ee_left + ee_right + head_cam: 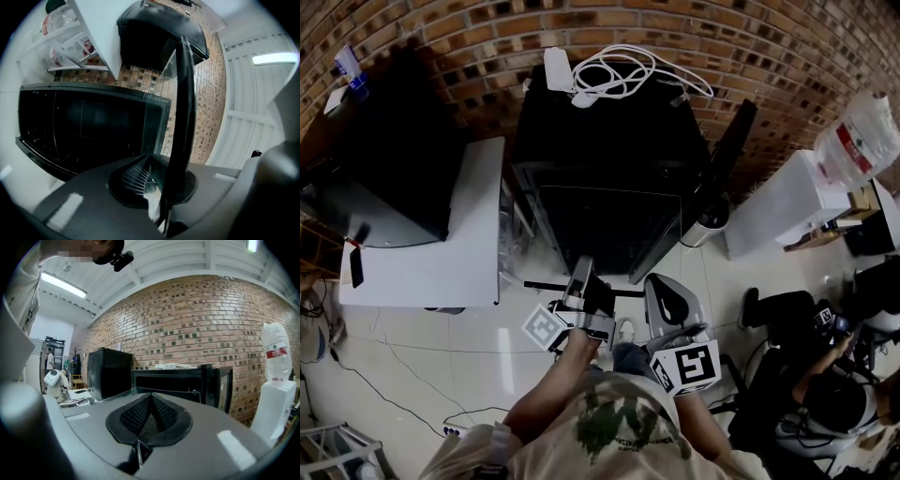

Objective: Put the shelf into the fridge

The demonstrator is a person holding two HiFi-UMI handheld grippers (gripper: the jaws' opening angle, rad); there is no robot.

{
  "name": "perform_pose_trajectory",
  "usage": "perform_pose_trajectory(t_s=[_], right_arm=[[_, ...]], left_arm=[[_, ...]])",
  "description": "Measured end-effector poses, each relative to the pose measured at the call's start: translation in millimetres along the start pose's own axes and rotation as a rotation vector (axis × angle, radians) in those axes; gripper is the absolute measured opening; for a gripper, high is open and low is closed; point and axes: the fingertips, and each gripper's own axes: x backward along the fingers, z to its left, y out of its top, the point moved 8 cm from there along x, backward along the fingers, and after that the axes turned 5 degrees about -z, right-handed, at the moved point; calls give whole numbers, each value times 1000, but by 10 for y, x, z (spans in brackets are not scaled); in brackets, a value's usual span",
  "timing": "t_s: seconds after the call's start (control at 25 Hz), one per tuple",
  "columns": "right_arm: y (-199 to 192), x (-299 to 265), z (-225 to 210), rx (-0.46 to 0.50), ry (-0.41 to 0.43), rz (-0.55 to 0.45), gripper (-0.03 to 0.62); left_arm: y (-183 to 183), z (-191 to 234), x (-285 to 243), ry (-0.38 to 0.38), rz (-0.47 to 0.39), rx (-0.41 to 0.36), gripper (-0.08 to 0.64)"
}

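— Where's the shelf [609,234]?
— Just in front of the open fridge [609,122]. My left tool [161,183] is clenched on its dark edge, and my right tool [149,420] is clenched on the glass.

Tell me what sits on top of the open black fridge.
A coiled white cable and a white adapter block lie on the fridge top, near the brick wall. Anything beneath the coil is covered, and whether cable and block are joined cannot be made out.

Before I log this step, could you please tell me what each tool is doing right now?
Left tool: closed on the glass shelf, at its black edge bar.
Right tool: closed on the same shelf's glass edge.
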Motion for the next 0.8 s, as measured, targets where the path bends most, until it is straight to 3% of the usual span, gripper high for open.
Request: perform_pose_trajectory(t_s=[0.8], right_arm=[[-194, -294, -452, -22, 38, 34, 0]], left_arm=[[61, 524, -311, 31, -61, -23, 23]])
